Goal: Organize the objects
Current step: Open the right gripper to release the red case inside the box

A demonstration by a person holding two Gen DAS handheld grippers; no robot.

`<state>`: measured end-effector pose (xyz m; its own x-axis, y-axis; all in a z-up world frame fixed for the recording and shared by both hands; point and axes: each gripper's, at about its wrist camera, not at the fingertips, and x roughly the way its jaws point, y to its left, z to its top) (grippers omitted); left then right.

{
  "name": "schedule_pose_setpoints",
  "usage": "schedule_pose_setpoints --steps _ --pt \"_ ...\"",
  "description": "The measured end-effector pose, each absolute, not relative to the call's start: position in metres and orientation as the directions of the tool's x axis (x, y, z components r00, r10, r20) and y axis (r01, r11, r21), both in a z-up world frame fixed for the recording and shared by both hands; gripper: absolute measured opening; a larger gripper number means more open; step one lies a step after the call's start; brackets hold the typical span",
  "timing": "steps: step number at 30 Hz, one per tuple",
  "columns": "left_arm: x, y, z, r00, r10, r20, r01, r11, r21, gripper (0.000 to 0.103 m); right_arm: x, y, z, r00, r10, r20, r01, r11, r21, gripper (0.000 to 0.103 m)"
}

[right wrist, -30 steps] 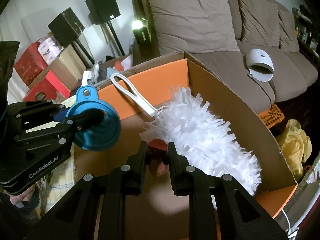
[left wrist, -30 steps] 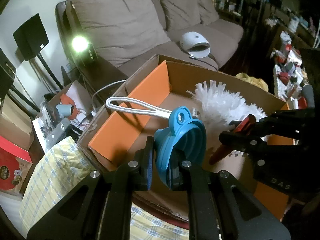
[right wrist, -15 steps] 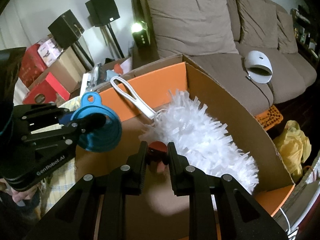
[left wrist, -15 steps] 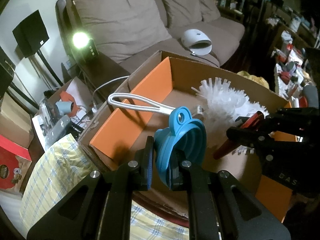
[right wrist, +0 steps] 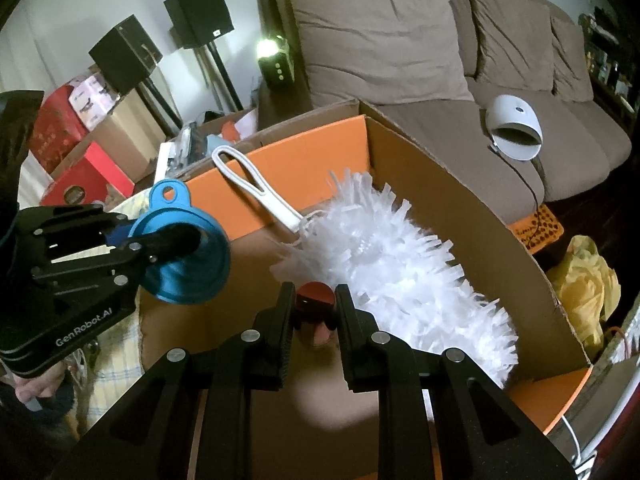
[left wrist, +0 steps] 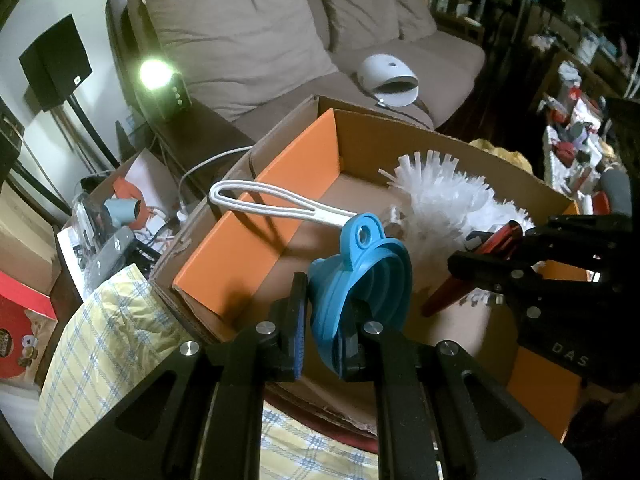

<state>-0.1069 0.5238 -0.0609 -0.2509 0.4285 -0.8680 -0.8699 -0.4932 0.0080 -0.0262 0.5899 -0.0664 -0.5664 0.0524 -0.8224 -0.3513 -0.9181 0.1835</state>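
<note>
While both grippers hang over the cardboard box [right wrist: 460, 184], left gripper [left wrist: 326, 344] is clamped on the blue funnel [left wrist: 360, 280]; right gripper [right wrist: 314, 312] pinches a red tool [right wrist: 314, 300]. Duster [right wrist: 400, 264] lies diagonally inside; the open floor sits directly below, nearer the funnel.

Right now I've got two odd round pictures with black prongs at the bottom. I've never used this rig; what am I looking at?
Those prongs are two hand-held grippers; a person carries one in each hand, each with a wide-angle camera looking along its fingers. In the left view, the left gripper is clamped on a blue funnel. In the right view, the right gripper is clamped on a red-handled tool; what kind is unclear. Both hover over an open cardboard box, where a white duster lies. A sofa stands behind.
</note>
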Motion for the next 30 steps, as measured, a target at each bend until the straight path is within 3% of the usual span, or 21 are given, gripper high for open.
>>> schedule_pose_setpoints --steps 30 --pt "-0.101 0.528 -0.070 -0.255 0.409 -0.876 -0.886 -0.463 0.042 0.011 -0.024 0.592 -0.066 -0.565 0.079 -0.822 -0.377 -0.910 0.172 0.019"
